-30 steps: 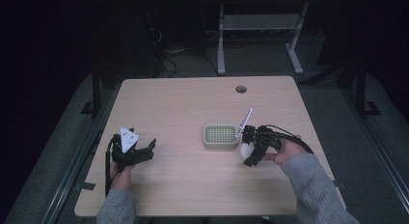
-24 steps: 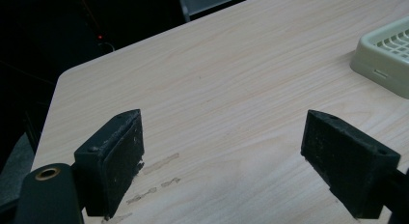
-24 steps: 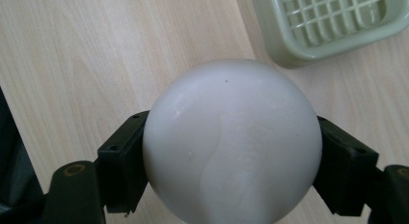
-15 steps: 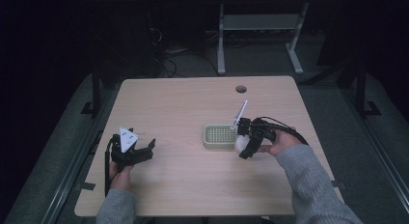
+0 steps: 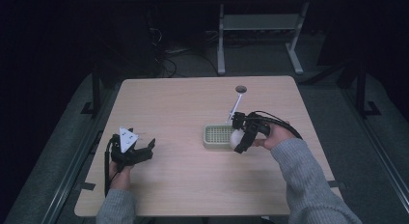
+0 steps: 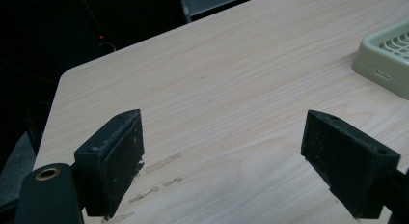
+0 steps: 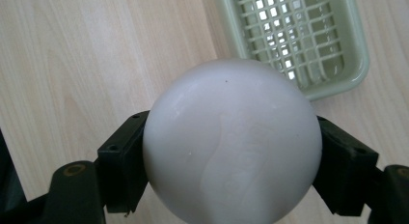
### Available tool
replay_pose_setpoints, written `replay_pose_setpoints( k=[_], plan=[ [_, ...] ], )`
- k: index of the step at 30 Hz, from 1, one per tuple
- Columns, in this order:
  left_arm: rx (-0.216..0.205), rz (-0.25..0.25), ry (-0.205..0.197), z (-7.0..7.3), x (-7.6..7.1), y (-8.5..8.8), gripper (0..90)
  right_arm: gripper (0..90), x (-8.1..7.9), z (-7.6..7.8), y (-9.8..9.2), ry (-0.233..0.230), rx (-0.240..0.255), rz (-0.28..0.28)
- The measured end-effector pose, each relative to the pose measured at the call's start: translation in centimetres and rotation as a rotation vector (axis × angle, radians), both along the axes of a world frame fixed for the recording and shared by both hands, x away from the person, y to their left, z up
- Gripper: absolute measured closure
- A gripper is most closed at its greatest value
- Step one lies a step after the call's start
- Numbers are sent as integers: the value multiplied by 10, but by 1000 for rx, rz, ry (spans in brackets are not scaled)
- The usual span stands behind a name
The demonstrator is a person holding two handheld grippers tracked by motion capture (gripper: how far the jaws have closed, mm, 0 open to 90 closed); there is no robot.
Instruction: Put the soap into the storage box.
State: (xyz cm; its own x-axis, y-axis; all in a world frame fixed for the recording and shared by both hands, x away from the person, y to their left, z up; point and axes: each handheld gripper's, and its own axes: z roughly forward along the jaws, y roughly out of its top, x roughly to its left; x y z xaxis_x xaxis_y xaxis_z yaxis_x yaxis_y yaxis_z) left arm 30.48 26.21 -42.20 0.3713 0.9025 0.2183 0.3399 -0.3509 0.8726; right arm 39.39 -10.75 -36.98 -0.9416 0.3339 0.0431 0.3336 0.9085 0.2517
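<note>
Right hand-held gripper [image 5: 238, 138], jaws clamped on either side of a white ball [image 7: 231, 142], holding it above the table [image 5: 183, 108] at the right end of the pale green slatted tray [image 5: 217, 135]. Left hand-held gripper [image 5: 144, 149], well apart to the left of the tray, jaws spread wide with nothing between them, low over bare wood.

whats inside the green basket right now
Nothing shows inside the green basket: its grid floor looks bare in the right gripper view. The white ball, clamped in the right hand-held gripper, covers the basket's near corner, so that part cannot be checked.
</note>
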Motion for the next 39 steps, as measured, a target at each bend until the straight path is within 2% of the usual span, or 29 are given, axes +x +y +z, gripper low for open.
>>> replay_pose_setpoints(
  k=[5, 10, 22, 26, 32, 39],
  plan=[
    [-2, 2, -3, 0, 0, 1, 148, 233, 6, 2, 5, 7, 24, 1],
    [-5, 2, -3, 0, 0, 1, 148, 233, 11, 1, 10, 8, 8, 5],
    [-6, -1, -4, 0, 0, 0, 149, 233, 25, 1, 26, 6, 25, 12],
    [-7, 0, -7, 0, 0, 0, 149, 233, 29, 1, 30, 10, 9, 14],
    [-5, 3, -2, 1, 0, 1, 149, 233, 35, 2, 36, 8, 13, 11],
    [-6, 2, -3, 1, 0, 1, 148, 233, 42, -4, 43, 13, 6, 17]
  ],
)
